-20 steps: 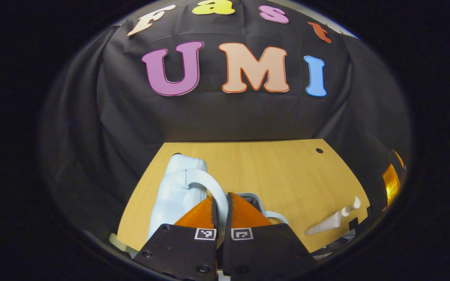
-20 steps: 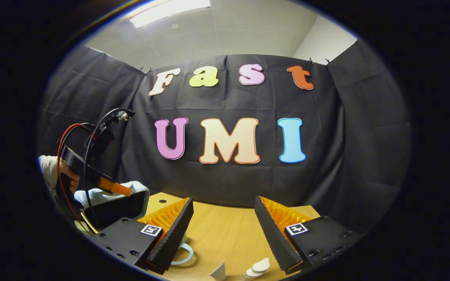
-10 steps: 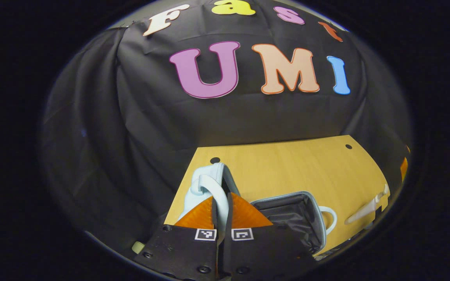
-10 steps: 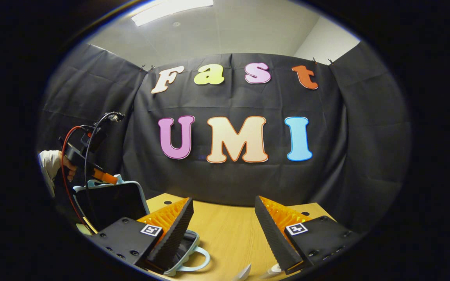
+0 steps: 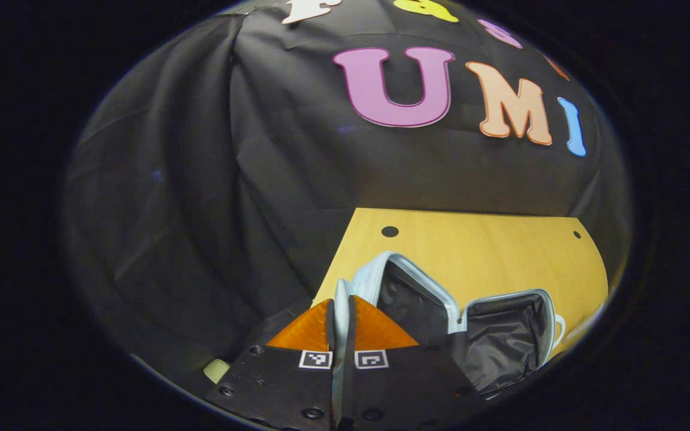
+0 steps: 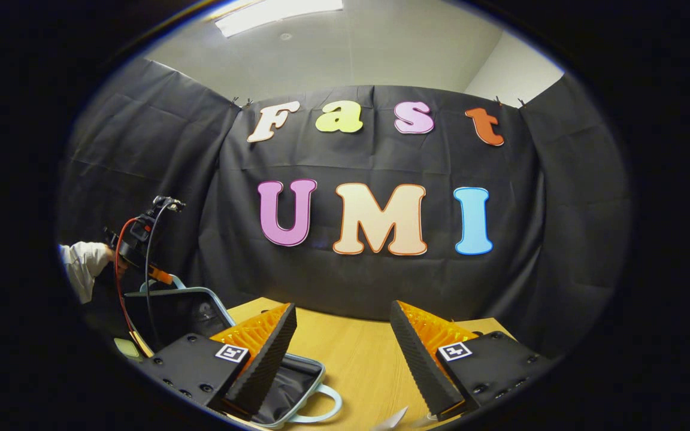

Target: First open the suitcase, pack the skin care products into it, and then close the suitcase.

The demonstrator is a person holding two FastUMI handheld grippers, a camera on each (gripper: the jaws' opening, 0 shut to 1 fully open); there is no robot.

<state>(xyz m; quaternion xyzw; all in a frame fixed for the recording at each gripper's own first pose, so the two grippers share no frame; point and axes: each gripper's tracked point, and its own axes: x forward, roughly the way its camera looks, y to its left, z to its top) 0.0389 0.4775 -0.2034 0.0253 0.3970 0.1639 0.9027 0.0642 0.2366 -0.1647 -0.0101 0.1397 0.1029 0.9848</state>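
So the left tongs (image 5: pixel 340 314) are clamped tight on the pale blue handle (image 5: pixel 341 299) of the suitcase lid (image 5: pixel 408 293), which is swung up and stands open. The suitcase (image 5: pixel 510 335) sits on the wooden worktop (image 5: pixel 489 251) with its dark lined inside showing, both halves spread apart and hinged together in the middle. In the right gripper view the left tongs show far off at the left, a hand (image 6: pixel 108 254) with a white sleeve (image 6: pixel 81 269) behind them, red and black cables looping down. The right tongs (image 6: pixel 343 353) hang wide apart over the worktop, holding nothing, just beside the suitcase's lower half and its loop handle (image 6: pixel 327 404). Something small and white (image 6: pixel 390 420) pokes in at the bottom edge, too cut off to tell what.
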